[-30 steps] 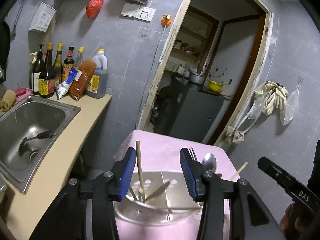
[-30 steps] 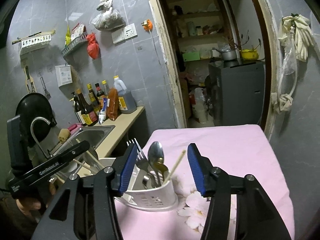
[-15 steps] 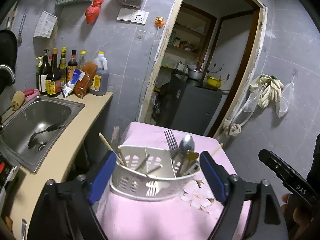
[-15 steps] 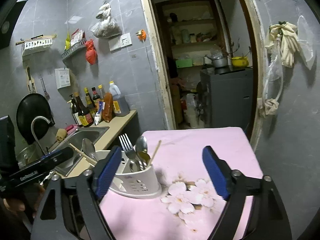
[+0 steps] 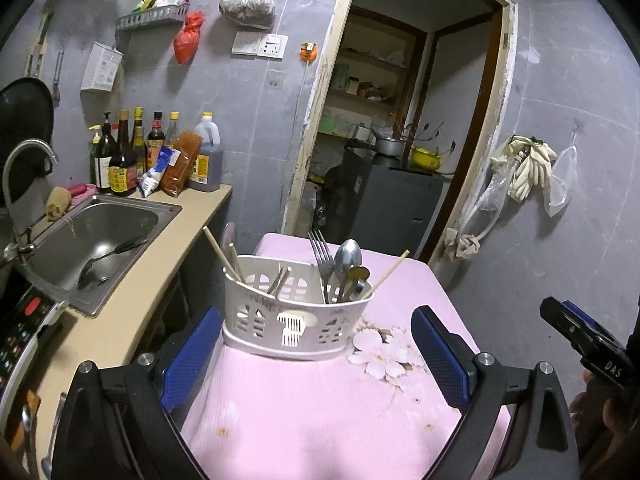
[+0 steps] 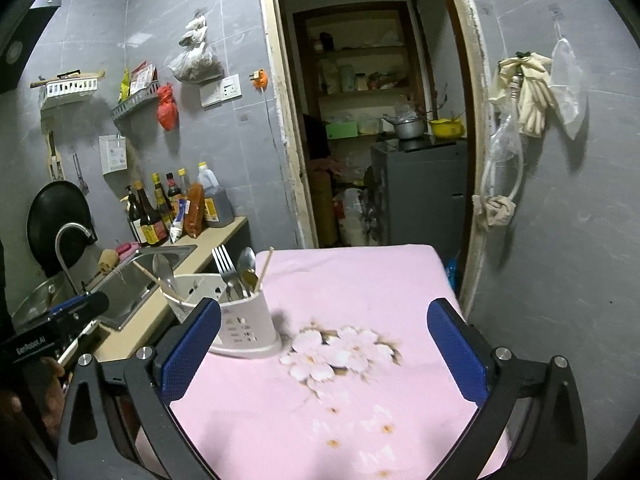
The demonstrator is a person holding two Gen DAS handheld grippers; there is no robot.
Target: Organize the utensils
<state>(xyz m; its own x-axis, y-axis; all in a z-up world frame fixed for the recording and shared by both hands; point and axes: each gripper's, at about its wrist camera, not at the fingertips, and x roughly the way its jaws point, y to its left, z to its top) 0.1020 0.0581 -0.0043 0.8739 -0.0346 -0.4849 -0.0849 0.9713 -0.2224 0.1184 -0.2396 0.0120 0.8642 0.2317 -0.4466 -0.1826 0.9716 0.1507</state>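
the left gripper [image 5: 316,354] has its blue-padded jaws spread wide and still opening, nothing between them; a second ago they stood narrow, right over the utensil holder [image 5: 294,322], which now sits clear ahead of the fingertips on the pink tablecloth [image 5: 320,420]. the right gripper [image 6: 324,350] is likewise opening wide and empty, where before its pads framed the cutlery closely; the holder now stands ahead and to its left, just past the left pad. in the holder's right compartment, seen from the left gripper, are a fork [image 5: 322,250], a spoon [image 5: 348,254] and a chopstick [image 5: 390,272]; more chopsticks [image 5: 218,250] lean in the left compartment. both views show more of the cloth than earlier.
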